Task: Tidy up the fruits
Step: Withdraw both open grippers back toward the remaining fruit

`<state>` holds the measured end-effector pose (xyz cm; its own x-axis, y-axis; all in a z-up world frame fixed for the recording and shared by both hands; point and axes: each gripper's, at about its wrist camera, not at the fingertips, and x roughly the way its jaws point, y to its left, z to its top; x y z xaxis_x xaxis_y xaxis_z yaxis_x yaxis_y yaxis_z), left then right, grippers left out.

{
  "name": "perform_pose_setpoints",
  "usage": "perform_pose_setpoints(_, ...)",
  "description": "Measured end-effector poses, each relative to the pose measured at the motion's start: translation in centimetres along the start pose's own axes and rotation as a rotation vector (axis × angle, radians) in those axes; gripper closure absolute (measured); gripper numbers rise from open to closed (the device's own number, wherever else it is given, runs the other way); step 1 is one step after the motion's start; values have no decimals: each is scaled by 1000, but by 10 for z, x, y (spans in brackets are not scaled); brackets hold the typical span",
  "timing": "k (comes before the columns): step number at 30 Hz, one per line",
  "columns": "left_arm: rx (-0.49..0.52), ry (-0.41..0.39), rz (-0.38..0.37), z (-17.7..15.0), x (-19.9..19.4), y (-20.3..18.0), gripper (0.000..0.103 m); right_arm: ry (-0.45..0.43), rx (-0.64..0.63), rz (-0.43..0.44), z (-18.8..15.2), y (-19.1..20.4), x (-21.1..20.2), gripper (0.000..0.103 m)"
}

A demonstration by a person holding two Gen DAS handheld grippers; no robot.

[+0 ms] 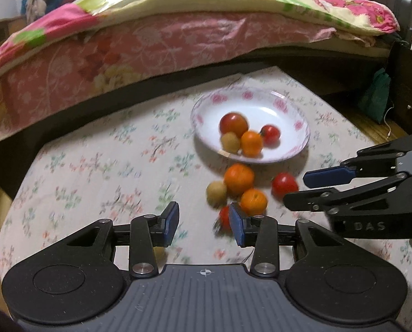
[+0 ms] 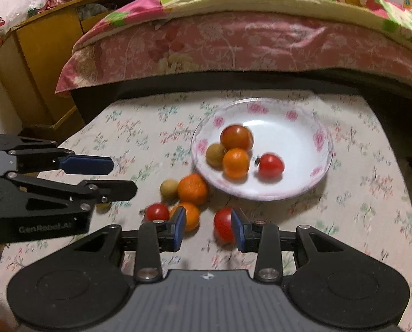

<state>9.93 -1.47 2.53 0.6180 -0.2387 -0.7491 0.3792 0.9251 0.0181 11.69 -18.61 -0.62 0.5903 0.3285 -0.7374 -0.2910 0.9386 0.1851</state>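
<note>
Both hand-held grippers, left [image 1: 203,227] and right [image 2: 208,229], gape empty above loose fruit [image 1: 238,179] fronting the plate [image 1: 294,149].

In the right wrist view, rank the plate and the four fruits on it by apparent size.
1. plate
2. large red-orange tomato
3. orange and small red tomato, too alike to separate
4. tan fruit

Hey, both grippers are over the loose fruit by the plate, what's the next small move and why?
Probably ease the right gripper forward around the red tomato beside its right finger, then close. Both grippers are open and empty, five fruits lie on the cloth, and the plate already holds four.
</note>
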Motion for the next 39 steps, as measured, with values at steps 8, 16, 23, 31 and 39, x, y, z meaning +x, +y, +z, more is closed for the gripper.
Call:
perform_pose_setpoints(8,-18,29,29,-18,1,19,54,22,-57,49,-9,20,7,67)
perform_pose_setpoints(16,-15,46,75,-22,16,26,51,31,-50,63,-10,18,14,67)
perform_pose_setpoints(23,-3,59,99,-24,30,25,45,41,-57,73,-12,16,17,67)
perform_pose_setpoints(31,-15,76,101,-29,39,30,51,55,-82,102,-15,21,26,67)
perform_pose_setpoints(39,1,70,70,-26,37,26,62,57,-72,111,-14,22,32,67)
